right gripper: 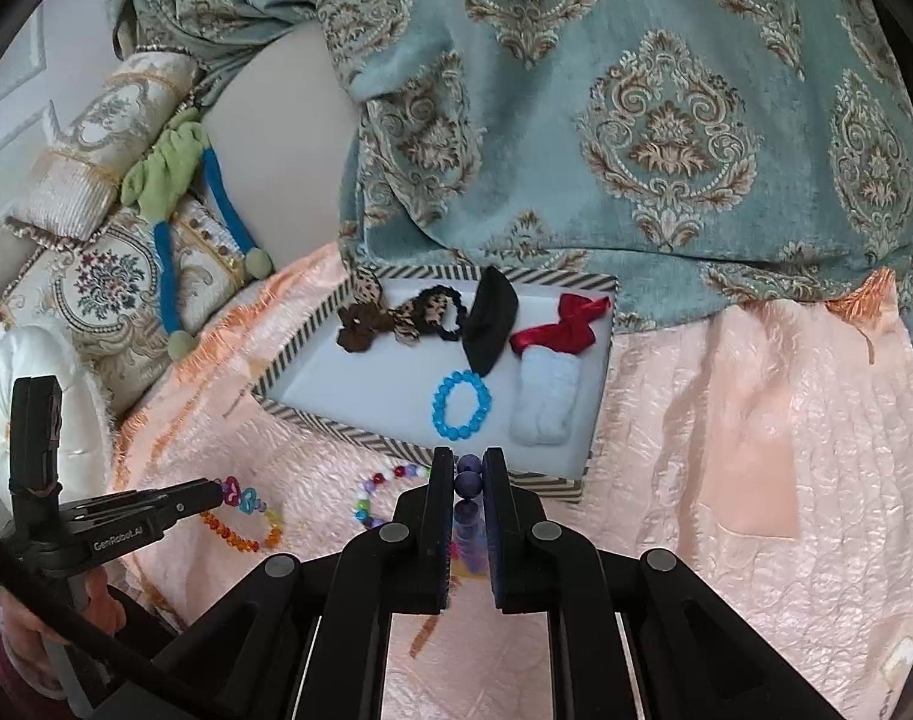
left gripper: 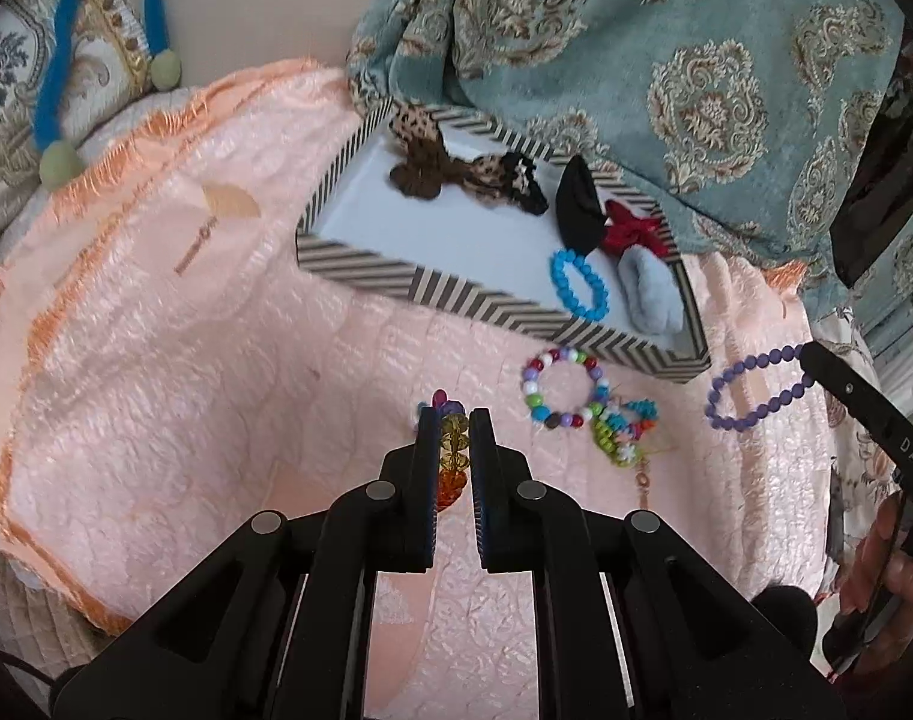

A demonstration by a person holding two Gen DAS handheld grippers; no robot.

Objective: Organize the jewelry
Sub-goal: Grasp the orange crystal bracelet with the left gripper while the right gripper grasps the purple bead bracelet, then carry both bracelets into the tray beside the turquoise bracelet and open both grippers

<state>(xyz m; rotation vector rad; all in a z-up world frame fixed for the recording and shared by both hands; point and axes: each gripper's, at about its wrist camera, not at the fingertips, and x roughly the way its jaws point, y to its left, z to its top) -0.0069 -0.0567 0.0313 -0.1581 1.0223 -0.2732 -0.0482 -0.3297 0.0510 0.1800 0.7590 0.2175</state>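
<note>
My left gripper point(left gripper: 453, 420) is clamped on the amber-and-rainbow glass-bead bracelet point(right gripper: 243, 513); my right gripper point(right gripper: 469, 468) pinches the purple round-bead bracelet point(left gripper: 756, 387); both hang above the peach quilt point(left gripper: 186, 360); next, carry each over the chevron-rimmed white tray point(right gripper: 288, 363), then release.

Matte black left gripper point(left gripper: 453, 420) with 2 flat fingers point(left gripper: 425, 480), ridged blue pads, and 4 round grey pins across the linkage. Identical black right gripper point(right gripper: 468, 468), 4 grey pins likewise. White lettering on each side: "GenRobot.AI" and "DAS". Bare hand point(left gripper: 888, 576) just beside the lettered finger.
</note>
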